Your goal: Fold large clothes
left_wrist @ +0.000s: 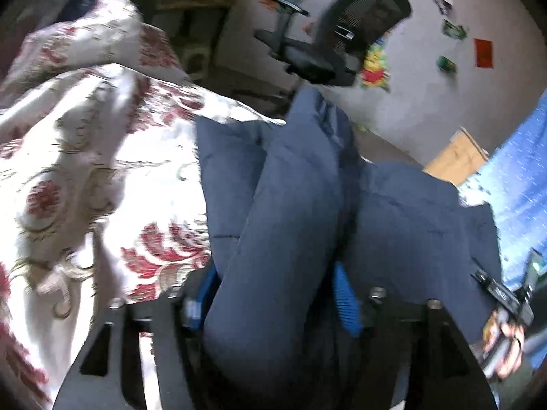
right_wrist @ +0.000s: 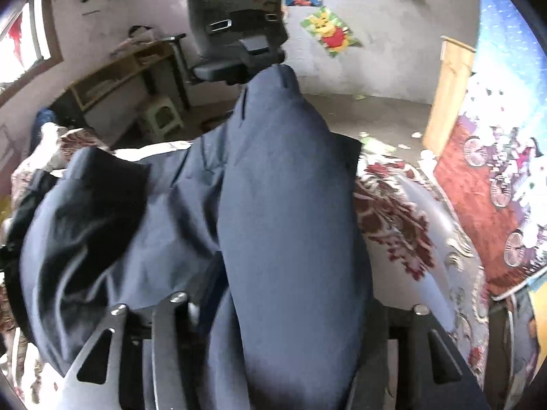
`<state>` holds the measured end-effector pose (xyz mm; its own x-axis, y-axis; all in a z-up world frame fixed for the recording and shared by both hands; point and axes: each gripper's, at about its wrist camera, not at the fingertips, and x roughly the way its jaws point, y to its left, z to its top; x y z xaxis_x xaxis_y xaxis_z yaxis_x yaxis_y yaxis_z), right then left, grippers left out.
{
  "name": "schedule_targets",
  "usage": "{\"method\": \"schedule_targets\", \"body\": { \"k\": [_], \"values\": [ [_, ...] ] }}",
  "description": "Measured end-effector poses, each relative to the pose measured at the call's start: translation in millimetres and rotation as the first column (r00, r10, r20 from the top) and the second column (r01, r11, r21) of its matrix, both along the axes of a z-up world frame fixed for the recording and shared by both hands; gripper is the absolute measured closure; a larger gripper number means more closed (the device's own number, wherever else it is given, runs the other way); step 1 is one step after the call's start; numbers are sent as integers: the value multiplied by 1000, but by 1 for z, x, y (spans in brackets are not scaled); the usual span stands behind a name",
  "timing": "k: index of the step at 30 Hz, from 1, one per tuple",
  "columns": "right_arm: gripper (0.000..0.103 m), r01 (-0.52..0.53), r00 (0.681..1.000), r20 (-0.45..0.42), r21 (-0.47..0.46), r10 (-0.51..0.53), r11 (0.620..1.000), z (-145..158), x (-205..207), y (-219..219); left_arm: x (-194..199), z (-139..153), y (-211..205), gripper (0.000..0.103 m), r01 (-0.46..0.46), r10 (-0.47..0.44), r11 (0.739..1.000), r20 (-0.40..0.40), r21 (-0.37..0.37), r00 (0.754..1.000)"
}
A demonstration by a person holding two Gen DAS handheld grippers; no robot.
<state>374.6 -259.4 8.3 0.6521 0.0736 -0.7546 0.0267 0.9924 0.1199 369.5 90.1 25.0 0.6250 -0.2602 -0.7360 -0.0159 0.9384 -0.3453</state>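
Note:
A dark blue garment lies on a bed covered by a white spread with red flowers. A thick fold of it runs up between the blue pads of my left gripper, whose jaws stand wide apart and do not pinch it. In the right wrist view the same garment bulges through my right gripper, hiding the fingertips; these jaws also stand apart. More crumpled blue cloth lies to its left. At the left wrist view's right edge a hand holds the other gripper.
A black office chair stands beyond the bed's far edge, with a wooden desk and a small stool to its left. A wooden board and a red patterned hanging are on the right. Floral spread shows beside the garment.

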Motion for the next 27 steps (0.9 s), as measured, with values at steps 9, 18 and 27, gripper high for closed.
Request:
{"method": "schedule_targets", "body": {
  "k": [9,18,27],
  "values": [
    [3,76,977,207,-85,-57,993,36,-49,10,-52,43,-32,5,-41,-5,982,240,185,971],
    [0,64,935,351,-64,-37,996,68,-96,18,-94,75,-65,2,-62,-20,975,363,215,932],
    [0,83,901,429,-39,-59,996,93,-143,16,-130,96,-69,2,-99,-3,973,441,209,897]
  ]
}}
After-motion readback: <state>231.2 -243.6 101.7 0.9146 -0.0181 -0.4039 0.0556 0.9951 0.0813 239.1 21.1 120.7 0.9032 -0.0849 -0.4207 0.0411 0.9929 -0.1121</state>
